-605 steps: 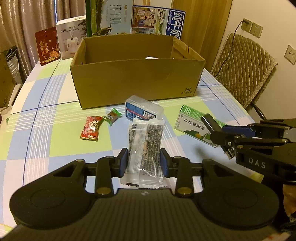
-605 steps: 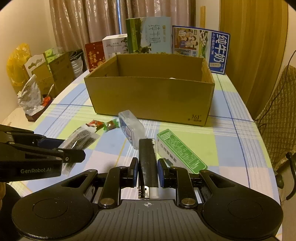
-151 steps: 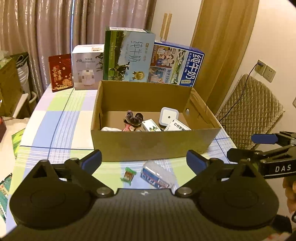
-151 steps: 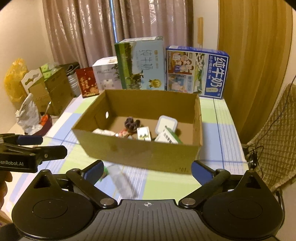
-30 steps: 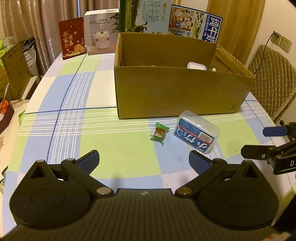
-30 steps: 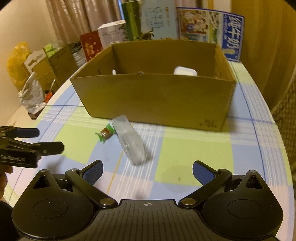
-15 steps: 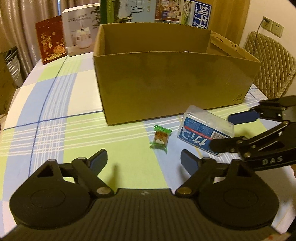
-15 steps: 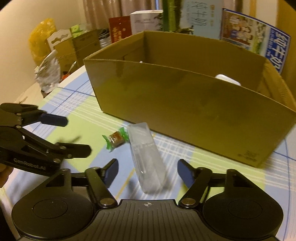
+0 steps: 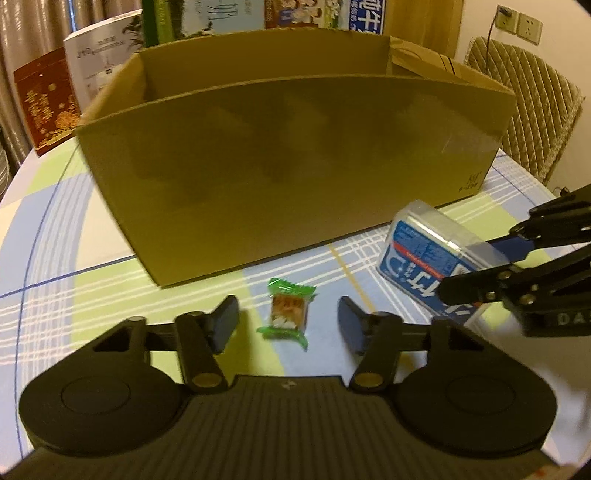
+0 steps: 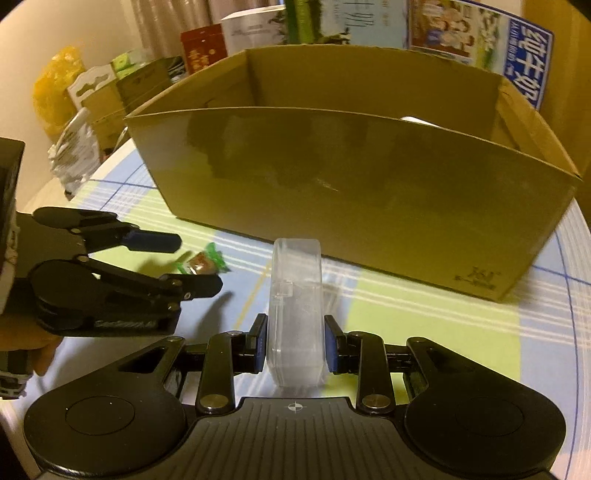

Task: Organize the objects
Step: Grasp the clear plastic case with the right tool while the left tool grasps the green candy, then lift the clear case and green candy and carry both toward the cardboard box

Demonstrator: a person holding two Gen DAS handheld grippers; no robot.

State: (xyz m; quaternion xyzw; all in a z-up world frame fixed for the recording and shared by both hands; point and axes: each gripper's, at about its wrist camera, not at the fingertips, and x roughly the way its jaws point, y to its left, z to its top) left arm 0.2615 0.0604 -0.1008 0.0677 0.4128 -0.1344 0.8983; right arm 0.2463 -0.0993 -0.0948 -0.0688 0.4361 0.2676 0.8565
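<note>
A small green-wrapped candy (image 9: 288, 317) lies on the checked tablecloth, in front of the big open cardboard box (image 9: 295, 147). My left gripper (image 9: 288, 326) is open, one finger on each side of the candy without touching it. To the right, a clear plastic case with a blue label (image 9: 424, 266) rests on the table. In the right wrist view my right gripper (image 10: 295, 343) is shut on that clear case (image 10: 295, 295), pads against both its sides. The left gripper (image 10: 197, 264) and candy (image 10: 210, 258) show at left, with the cardboard box (image 10: 351, 184) behind.
Milk cartons (image 10: 480, 33), a white carton (image 9: 99, 62) and a red packet (image 9: 40, 99) stand behind the cardboard box. A quilted chair (image 9: 535, 99) is off the table's right edge. Bags and boxes (image 10: 74, 110) are piled beyond the left edge.
Both grippers have moved lower and closer to the cardboard box. The left fingers have narrowed around the candy. The right fingers have shut onto the clear case.
</note>
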